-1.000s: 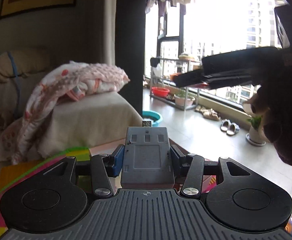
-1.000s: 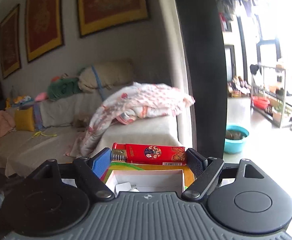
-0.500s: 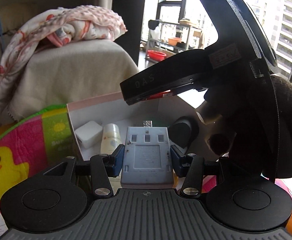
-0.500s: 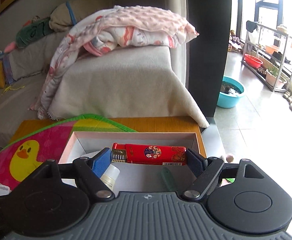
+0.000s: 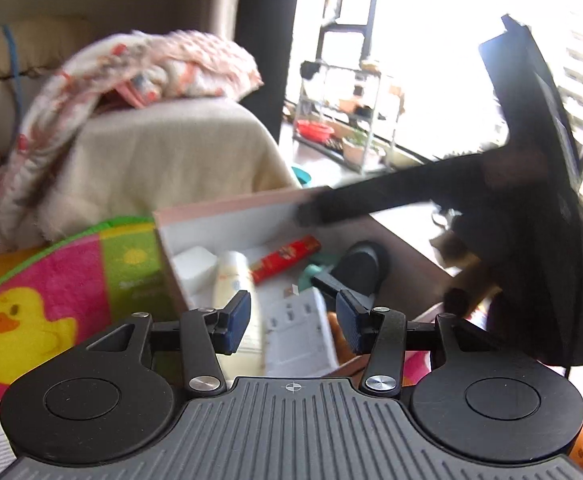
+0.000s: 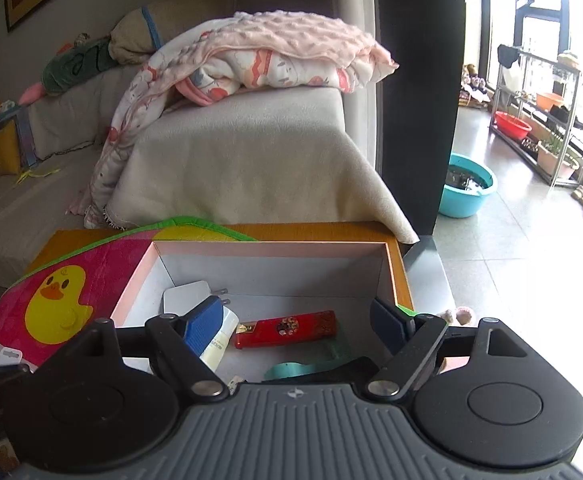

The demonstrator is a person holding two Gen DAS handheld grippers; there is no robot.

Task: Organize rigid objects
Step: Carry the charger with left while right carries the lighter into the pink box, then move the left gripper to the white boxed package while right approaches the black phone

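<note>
My left claw open and empty over the box, grey adapter lying loose below it, my right claw wide and empty, red lighter on the box floor beside the bottle and white plug, box on the bench.

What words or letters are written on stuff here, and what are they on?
"LE": on the green plush toy on the sofa; any further letters are hidden.
Cream bottle: small print, too blurred to read.
Red lighter: a round emblem, no readable words.
Duck mat: a pale word on the green square, too blurred to read.
</note>
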